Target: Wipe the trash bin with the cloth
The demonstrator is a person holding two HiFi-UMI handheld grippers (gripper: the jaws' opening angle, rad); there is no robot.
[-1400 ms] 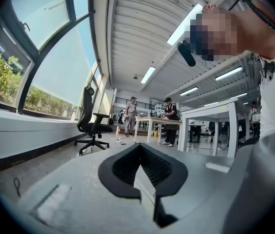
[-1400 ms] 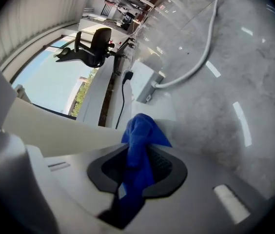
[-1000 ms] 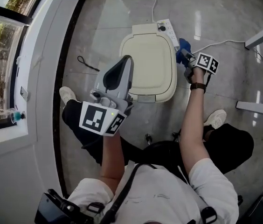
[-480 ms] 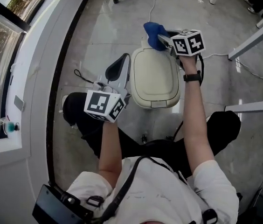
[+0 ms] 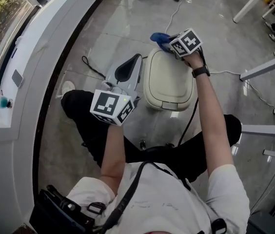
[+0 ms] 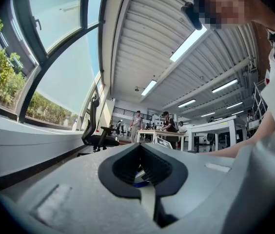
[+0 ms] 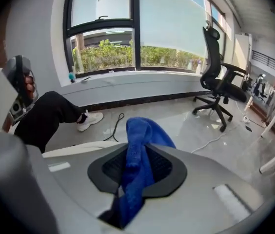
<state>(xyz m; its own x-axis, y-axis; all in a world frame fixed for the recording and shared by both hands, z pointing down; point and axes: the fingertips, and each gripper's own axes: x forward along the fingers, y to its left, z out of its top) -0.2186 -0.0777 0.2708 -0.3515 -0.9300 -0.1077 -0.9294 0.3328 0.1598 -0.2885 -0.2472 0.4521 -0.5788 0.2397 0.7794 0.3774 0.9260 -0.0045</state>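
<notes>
Left of the trash bin (image 5: pixel 169 84), we hold our left gripper (image 5: pixel 132 65), jaws pressed together on nothing. At the bin's far rim, our right gripper (image 5: pixel 170 44) clamps the blue cloth (image 5: pixel 159 37); whether it touches the bin we cannot tell.

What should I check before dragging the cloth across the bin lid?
1. Cloth gripped: ok. The right tool is shut on the blue cloth.
2. Cloth at the start point: ok. It sits at the far edge of the trash bin lid.
3. Cloth pressing on the lid: cannot tell.
4. Lid closed: ok.
5. Left tool off the wiping path: ok. It is shut, empty and raised beside the bin's left side.
6. Bin steadied: not ok. Neither tool holds it.
</notes>
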